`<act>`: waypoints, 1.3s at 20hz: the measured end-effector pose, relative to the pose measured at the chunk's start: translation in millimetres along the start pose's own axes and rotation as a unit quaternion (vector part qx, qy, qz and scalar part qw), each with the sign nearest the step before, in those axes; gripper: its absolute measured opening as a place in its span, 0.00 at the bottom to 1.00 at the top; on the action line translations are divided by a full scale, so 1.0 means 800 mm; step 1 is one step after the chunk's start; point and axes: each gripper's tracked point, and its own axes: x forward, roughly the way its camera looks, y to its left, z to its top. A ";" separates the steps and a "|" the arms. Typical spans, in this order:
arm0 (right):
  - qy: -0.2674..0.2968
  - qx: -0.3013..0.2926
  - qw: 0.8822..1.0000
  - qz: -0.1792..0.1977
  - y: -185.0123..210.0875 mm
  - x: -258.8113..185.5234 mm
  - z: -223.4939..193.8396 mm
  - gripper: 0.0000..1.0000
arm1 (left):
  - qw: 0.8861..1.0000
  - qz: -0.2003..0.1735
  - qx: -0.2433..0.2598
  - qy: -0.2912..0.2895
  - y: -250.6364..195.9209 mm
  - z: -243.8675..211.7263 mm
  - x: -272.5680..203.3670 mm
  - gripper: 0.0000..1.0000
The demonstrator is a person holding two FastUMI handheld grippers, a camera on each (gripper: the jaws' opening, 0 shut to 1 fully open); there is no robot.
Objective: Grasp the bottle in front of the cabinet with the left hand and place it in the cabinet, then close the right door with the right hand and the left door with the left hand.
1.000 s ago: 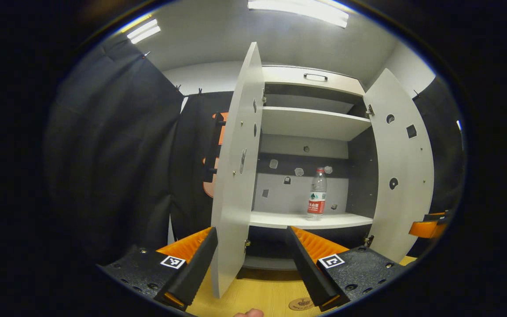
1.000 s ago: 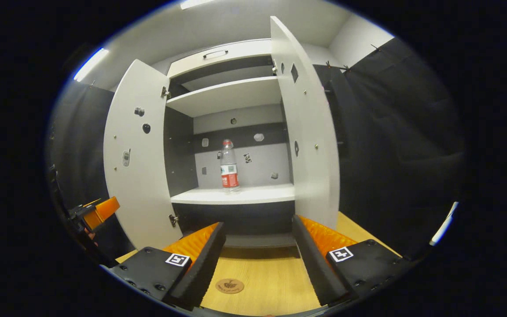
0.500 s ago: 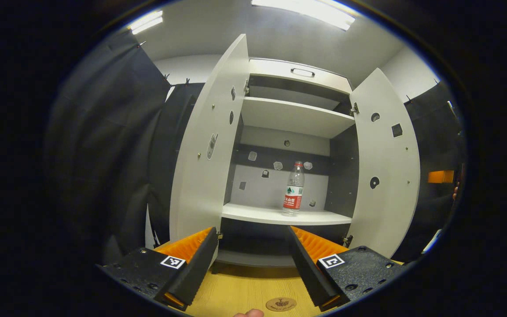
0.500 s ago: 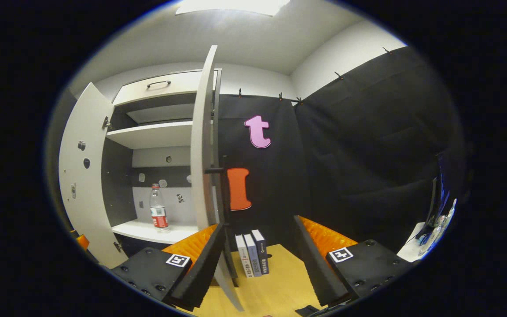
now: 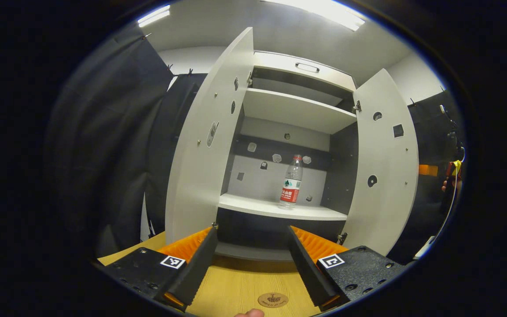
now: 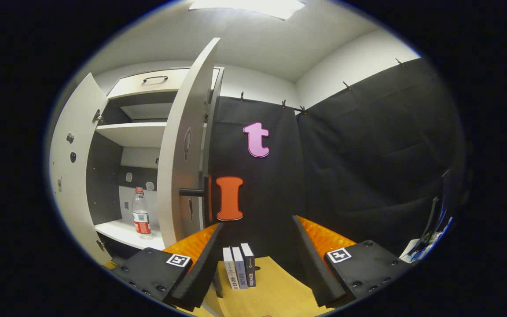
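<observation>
The left gripper (image 5: 250, 264) had its fingers spread wide apart with nothing between them, and it hung over the wooden table (image 5: 240, 286) facing the front of the cabinet (image 5: 297, 79). A small round emblem (image 5: 273, 300) lay on the table near its front edge, between the fingers. Beyond them the bottle (image 5: 291, 181) stood upright on the lower shelf (image 5: 275, 209), toward that shelf's right end and close to its front edge. The left door (image 5: 205, 145) and the right door (image 5: 383, 163) both stood open, swung out to either side of the shelves. At the far right of the left gripper view, beyond the right door, a small part of the other gripper and a hand could be made out, too small to tell more. The right gripper (image 6: 257, 259) was likewise wide open and empty, and it pointed at the outer side of the right door (image 6: 183, 149), whose dark handle (image 6: 191, 192) stuck out near its free edge. Three books (image 6: 238, 273) stood upright on the table between the right gripper's fingers, just beside the foot of that door. In the right gripper view the bottle (image 6: 140, 213) appeared inside the cabinet on the lower shelf (image 6: 126, 233), left of the door.
</observation>
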 end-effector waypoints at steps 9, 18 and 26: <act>-0.003 -0.021 0.999 0.039 0.035 -0.011 0.003 0.95 | 0.999 -0.024 -0.034 -0.013 -0.027 0.003 0.004 0.95; 0.007 -0.020 0.996 0.081 0.088 -0.022 0.005 0.95 | 0.999 -0.020 -0.034 -0.012 -0.027 0.006 -0.002 0.95; 0.009 -0.008 0.988 0.154 0.156 -0.025 0.011 0.95 | 0.999 0.006 -0.027 -0.020 -0.011 0.015 -0.013 0.95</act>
